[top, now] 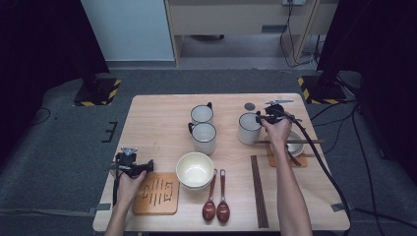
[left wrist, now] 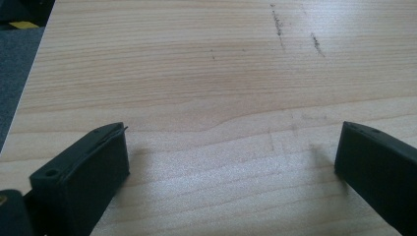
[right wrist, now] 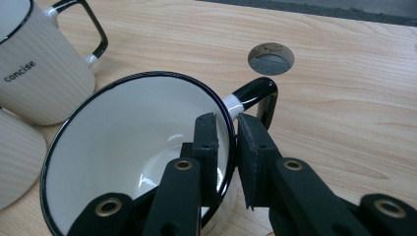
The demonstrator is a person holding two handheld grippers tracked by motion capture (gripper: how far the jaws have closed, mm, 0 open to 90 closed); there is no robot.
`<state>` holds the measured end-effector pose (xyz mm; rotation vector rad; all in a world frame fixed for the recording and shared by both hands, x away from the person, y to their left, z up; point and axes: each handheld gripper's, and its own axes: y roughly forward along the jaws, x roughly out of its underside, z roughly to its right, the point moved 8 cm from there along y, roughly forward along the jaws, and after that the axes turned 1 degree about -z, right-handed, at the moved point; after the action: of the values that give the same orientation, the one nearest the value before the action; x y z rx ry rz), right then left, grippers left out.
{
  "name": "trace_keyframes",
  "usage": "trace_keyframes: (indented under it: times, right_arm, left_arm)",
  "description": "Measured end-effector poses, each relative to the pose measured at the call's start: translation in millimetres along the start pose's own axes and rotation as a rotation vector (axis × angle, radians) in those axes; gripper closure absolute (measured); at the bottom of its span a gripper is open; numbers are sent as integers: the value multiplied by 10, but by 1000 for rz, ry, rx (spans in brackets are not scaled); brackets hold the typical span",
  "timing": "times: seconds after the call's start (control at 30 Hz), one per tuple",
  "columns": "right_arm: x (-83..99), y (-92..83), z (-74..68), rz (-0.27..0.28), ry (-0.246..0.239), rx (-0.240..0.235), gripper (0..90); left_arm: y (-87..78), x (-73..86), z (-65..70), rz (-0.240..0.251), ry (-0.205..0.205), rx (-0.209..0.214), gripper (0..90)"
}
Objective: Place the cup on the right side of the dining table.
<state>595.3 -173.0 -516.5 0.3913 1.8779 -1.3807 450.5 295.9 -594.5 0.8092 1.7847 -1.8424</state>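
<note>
While upright, mug (right wrist: 123, 142) | handle (right wrist: 255, 96) points far | right claw (right wrist: 227, 129) astride rim

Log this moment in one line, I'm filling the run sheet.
right gripper: jaws astride mug rim by handle, grip unclear | left gripper: open, over bare table | mug: upright

A: The right-hand mug (right wrist: 133, 147) runs off the bottom edge in the right gripper view.

B: Its rim (right wrist: 230, 123) sits between the jaws; whether they press on it is unclear.
</note>
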Motion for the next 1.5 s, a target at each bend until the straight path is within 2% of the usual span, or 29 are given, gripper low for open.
trace_keyframes:
  times: [0.17, 0.23, 0.37, 0.57, 0.73, 0.93, 1.03, 1.13, 1.17, 1.23, 1.37, 1.4, 1.43, 1.5]
  right_arm:
    - [-11, 4, -1, -11, -18, 22, 816]
    - [-13, 0, 31, -8, -31, 45, 825]
    - [-18, -1, 58, -10, -26, 32, 827]
    - [-26, -1, 36, -17, -80, 21, 830]
    - [-48, -65, 142, -14, -116, 73, 851]
    - [-43, -96, 175, -2, -109, 77, 850]
    - [-72, -143, 179, 40, -74, 56, 773]
    - [-101, -216, 184, 53, -66, 47, 736]
    - [-163, -350, 171, 97, -50, 22, 666]
    - [-184, -491, 135, 114, -28, -15, 591]
    - [-132, -800, 91, 156, -15, -26, 484]
    - [-132, -800, 91, 156, -15, -26, 484]
    - [-83, -958, 83, 188, -13, -23, 431]
    - [-62, -1016, 83, 197, -13, -25, 414]
  left_arm:
    - [0, 0, 0, 0, 0, 0, 0]
    - [0, 0, 0, 0, 0, 0, 0]
    - [0, 0, 0, 0, 0, 0, 0]
    - [0, 0, 0, 0, 0, 0, 0]
    - [2, -2, 1, 2, -3, 0, 0]
    - [3, -3, 1, 2, -3, 1, 0]
    - [3, -3, 1, 2, -3, 1, 0]
    - [3, -3, 1, 2, -3, 1, 0]
    - [3, -3, 1, 2, -3, 1, 0]
    - [3, -3, 1, 2, -3, 1, 0]
    - [3, -2, 1, 2, -2, 1, 0]
    - [3, -2, 1, 2, -2, 1, 0]
    - [3, -2, 1, 2, -2, 1, 0]
    - [3, -3, 1, 2, -2, 1, 0]
